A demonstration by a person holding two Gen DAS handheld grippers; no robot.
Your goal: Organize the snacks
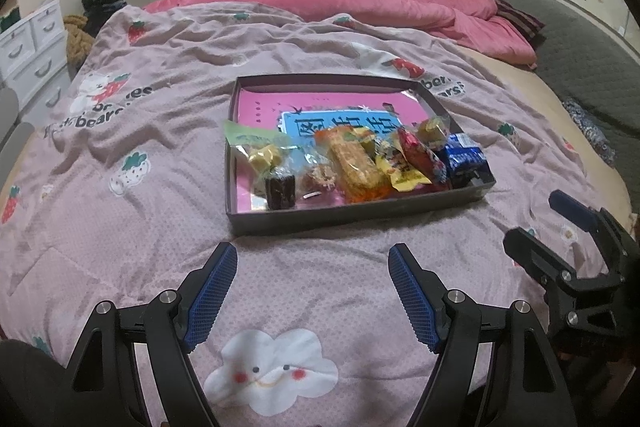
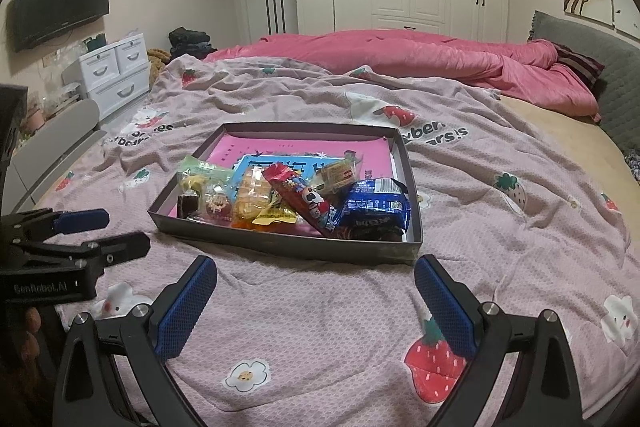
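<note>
Left wrist view: I see the bed covered by a pink blanket printed with strawberries and clouds, rumpled toward the far side. Open blanket lies on every side of the shallow dark box; the widest free stretch is to its left and in front of it. Beyond the box a pink quilt is heaped across the bed, with a grey headboard at the right edge.

The snacks are all inside the box, crowded in a row along its near wall: a green-topped clear bag at the left end, a small dark wrapped block, an orange packet in the middle, a yellow and a red wrapper, and a blue packet in the near right corner. The far half of the box shows only a pink printed sheet on its floor.

Left gripper: jaws spread wide, nothing between them, above bare blanket just short of the box's near wall. Right gripper: jaws likewise spread and empty, near the box's near right corner, not touching it.
</note>
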